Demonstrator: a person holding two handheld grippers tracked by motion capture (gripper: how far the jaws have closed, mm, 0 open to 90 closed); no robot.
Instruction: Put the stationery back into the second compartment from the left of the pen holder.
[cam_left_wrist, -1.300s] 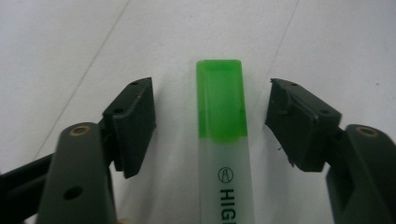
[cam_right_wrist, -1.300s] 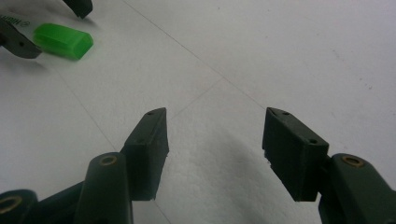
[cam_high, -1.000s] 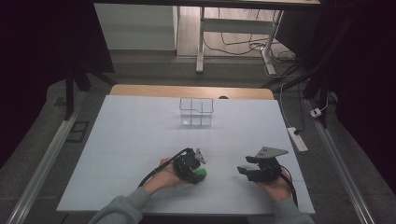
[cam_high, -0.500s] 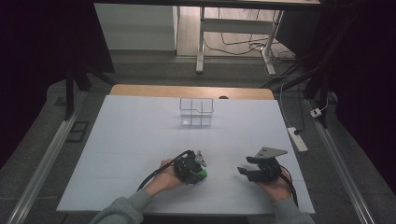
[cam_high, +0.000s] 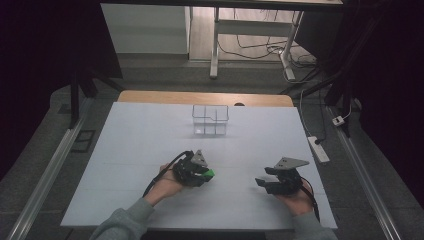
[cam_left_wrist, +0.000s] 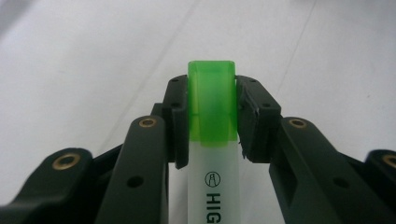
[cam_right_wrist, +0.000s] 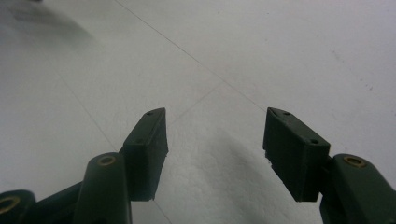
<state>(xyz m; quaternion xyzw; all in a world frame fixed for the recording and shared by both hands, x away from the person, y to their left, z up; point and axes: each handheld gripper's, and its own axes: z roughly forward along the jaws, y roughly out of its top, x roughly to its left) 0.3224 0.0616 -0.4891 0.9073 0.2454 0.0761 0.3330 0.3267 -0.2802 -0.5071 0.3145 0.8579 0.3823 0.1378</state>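
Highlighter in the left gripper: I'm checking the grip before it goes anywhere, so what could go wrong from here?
The left gripper is shut on the highlighter at its green cap, not the body, so the cap might pull off or the pen swing. The clear divided box stands well away across the table; a slip on the way is possible. The right gripper is open and apart, too far to steady it.

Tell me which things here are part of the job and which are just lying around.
In the job:
left gripper, shut on the green highlighter
right gripper, open and idle
clear divided box, probably

Lying about:
power strip
floor cables
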